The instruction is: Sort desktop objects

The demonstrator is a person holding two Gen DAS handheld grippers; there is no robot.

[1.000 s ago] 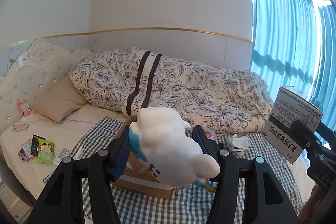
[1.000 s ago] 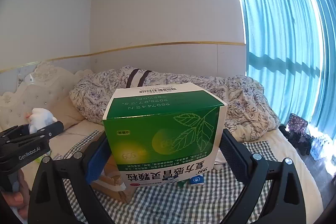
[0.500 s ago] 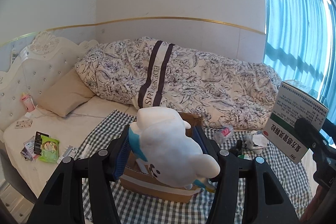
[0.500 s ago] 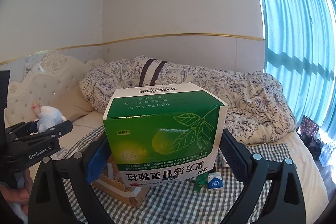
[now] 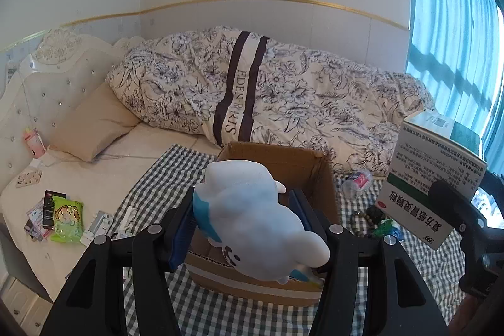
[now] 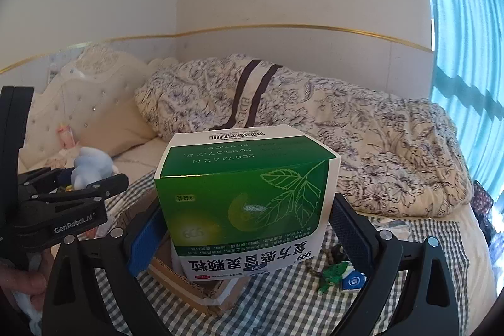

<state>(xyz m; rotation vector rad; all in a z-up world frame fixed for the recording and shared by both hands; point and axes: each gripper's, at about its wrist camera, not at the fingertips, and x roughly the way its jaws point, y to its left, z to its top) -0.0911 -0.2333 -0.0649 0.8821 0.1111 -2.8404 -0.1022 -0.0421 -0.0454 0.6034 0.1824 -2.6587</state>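
Left wrist view: the left gripper point(image 5: 249, 219) clamps a white plush toy point(image 5: 252, 219) above the open cardboard box point(image 5: 318, 175) on the checked cloth point(image 5: 157, 188); only here do the snack packets point(image 5: 64, 216) well left of the box show. Right wrist view: the right gripper point(image 6: 249, 225) squeezes a green medicine box point(image 6: 249, 200), held level over the cardboard box's right end, hiding most of it. A hand point(image 6: 22, 285) grips the left tool's handle.

The open brown cardboard box point(image 5: 318, 175) sits on the checked cloth point(image 5: 163, 175) at lower centre; the flowered quilt point(image 5: 283, 96) lies behind it, the green snack packet point(image 5: 66, 218) at lower left.
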